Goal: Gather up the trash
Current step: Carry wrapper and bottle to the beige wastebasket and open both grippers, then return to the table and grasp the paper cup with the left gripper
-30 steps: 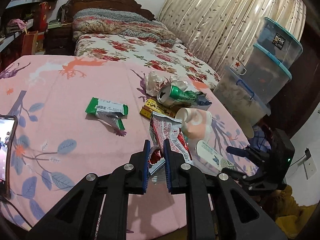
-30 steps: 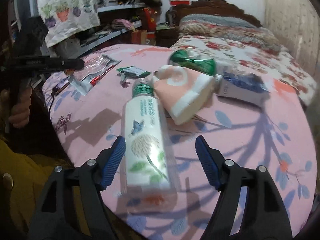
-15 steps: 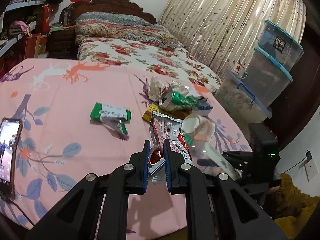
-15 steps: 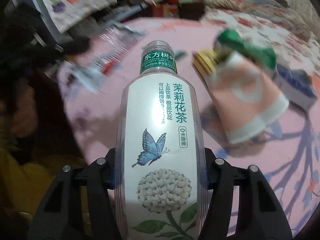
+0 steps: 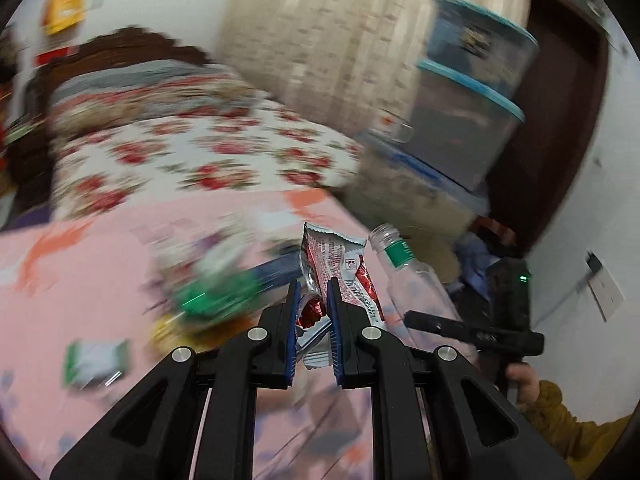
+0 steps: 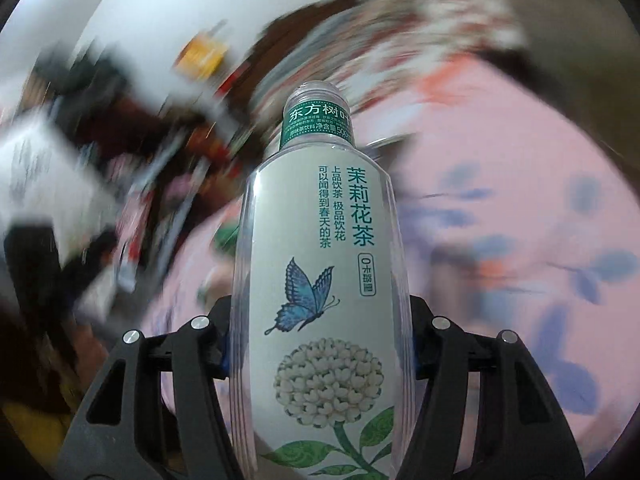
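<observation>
My left gripper (image 5: 313,316) is shut on a red and silver snack wrapper (image 5: 334,264) and holds it above the pink tablecloth (image 5: 80,272). My right gripper (image 6: 320,344) is shut on a clear jasmine tea bottle (image 6: 320,264) with a butterfly label, held off the table. The bottle (image 5: 404,276) and the right gripper's black body (image 5: 504,320) also show at the right of the left wrist view. A blurred green can (image 5: 212,292) and a green wrapper (image 5: 96,362) lie on the tablecloth.
A bed with a floral cover (image 5: 200,148) stands behind the table. Stacked plastic storage boxes (image 5: 460,120) stand at the right by a curtain. Both views are motion-blurred. Cluttered shelves (image 6: 100,120) show at the left of the right wrist view.
The right gripper closed on the tea bottle and lifted it off the table. Both grippers swing fast, blurring the views. The left gripper keeps its hold on the wrapper.
</observation>
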`<state>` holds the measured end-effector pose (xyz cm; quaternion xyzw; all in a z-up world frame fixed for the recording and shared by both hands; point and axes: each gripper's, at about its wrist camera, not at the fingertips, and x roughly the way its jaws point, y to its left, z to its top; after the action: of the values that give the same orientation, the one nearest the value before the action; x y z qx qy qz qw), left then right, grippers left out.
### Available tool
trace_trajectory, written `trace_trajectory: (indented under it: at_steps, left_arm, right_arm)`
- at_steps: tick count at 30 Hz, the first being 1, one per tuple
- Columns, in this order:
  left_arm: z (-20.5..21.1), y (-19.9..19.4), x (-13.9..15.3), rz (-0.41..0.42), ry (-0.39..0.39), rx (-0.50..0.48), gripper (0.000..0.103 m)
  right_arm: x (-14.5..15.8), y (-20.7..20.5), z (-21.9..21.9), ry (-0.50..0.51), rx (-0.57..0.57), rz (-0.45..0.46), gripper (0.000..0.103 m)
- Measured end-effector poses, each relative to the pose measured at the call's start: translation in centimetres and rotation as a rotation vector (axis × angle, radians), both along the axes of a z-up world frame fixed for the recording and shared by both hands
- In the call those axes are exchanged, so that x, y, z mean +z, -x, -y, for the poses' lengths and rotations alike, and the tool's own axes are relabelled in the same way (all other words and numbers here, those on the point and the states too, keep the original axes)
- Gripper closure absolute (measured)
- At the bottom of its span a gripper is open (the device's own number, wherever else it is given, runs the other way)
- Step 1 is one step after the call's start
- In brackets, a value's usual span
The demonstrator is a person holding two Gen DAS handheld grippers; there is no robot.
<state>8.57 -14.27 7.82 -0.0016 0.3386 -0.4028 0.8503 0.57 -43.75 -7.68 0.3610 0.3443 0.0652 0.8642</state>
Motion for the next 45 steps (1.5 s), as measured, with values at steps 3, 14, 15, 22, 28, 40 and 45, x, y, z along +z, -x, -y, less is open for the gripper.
trace_trajectory:
  at_steps: [3, 14, 15, 22, 28, 40, 45]
  left_arm:
    - [9.8, -2.3, -0.4, -0.053, -0.015, -0.161, 0.091]
    - [39.2, -8.4, -9.0, -0.344, -0.212, -0.444, 0.090]
    - [40.6, -8.7, -9.9, -0.356, -0.222, -0.445, 0.090]
    - [45.6, -10.5, -14.9, -0.396, -0.300, -0.337, 0.035]
    - [42.3, -9.9, -11.7, -0.371, -0.225, -0.350, 0.035]
    - [26.7, -4.5, 0.2, -0.235, 0.023, -0.458, 0.035]
    - [14.0, -3.7, 2.3, -0.060, 0.057, -0.310, 0.035]
  right_arm:
    - [-1.4, 2.6, 6.9, -0.166, -0.202, -0.012, 0.041]
    - [-5.9, 5.2, 19.5, -0.591, -0.548, -0.083, 0.040]
    - [-6.0, 5.2, 20.5, -0.588, -0.559, -0.090, 0.040]
    - [-4.4, 3.1, 23.8, -0.453, -0.650, -0.174, 0.019]
    - [-4.1, 2.5, 25.1, -0.371, -0.670, -0.149, 0.019]
    - [-0.1, 3.4, 22.6, -0.217, -0.620, -0.078, 0.020]
    - [2.2, 2.3, 15.7, -0.086, -0.427, -0.001, 0.040]
